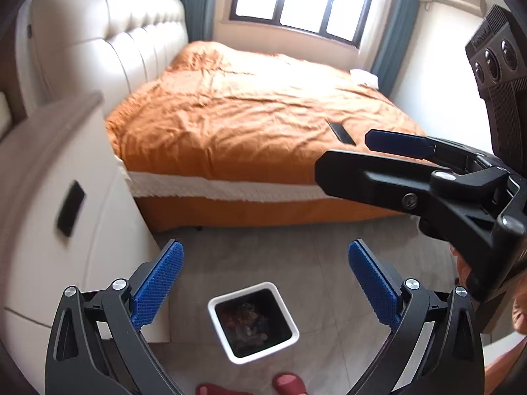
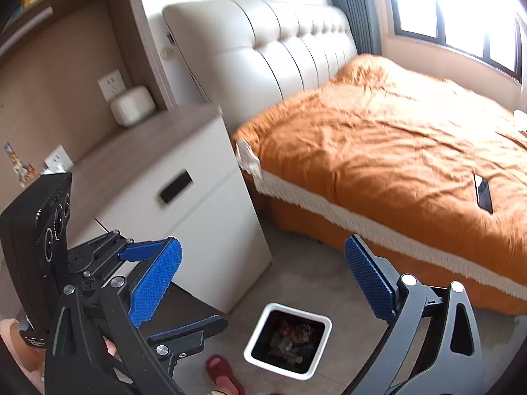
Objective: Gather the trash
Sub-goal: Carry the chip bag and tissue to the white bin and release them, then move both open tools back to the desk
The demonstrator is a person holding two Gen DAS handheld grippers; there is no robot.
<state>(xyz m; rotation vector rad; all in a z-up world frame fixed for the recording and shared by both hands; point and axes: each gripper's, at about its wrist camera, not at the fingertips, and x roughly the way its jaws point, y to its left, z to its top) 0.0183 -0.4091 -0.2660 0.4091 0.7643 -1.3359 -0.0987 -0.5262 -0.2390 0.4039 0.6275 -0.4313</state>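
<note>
White-rimmed and square, one trash bin [image 1: 253,322] stands on the floor [image 1: 316,247] below both my grippers, near the bedside cabinet [image 2: 197,204], holding mixed trash. My left gripper [image 1: 265,283] and right gripper [image 2: 262,281] each have jaws wide, empty. One dark phone [image 2: 483,193] lies on the orange bed [image 1: 250,112].

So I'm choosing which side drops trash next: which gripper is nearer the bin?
Left, though only judged. The left gripper hangs open almost over the white bin; the right gripper, also open, hangs off to the bin's bed side.
</note>
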